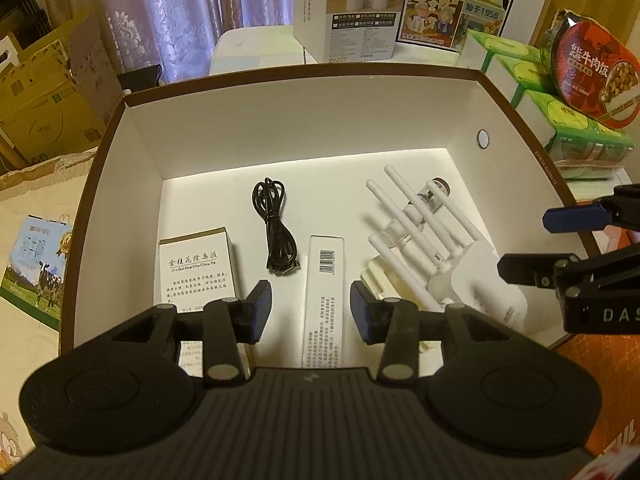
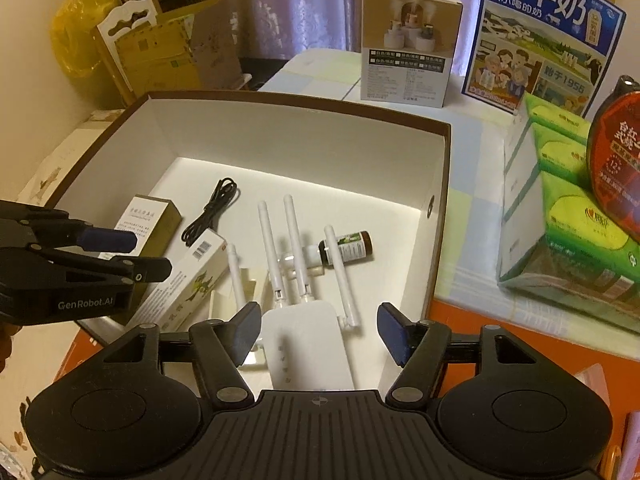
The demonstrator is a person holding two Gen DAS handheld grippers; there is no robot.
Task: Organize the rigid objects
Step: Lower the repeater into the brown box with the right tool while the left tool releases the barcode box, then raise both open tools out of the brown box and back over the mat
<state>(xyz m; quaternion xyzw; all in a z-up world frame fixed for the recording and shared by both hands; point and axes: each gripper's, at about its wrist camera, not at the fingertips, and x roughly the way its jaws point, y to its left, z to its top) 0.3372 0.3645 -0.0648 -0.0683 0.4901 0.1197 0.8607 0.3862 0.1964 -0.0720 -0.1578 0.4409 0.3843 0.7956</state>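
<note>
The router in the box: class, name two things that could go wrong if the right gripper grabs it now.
1. The router's antennas lie across the bottle; lifting might roll it.
2. The open right gripper sits close to the box wall and could bump it.

Left tool (image 1: 311, 310) fingers spread wide, nothing between the pads — pointing forward and down. Right tool (image 2: 318, 330) same: fingers apart, empty, angled down. The two sit side by side — each shows at the edge of the other's view.
</note>
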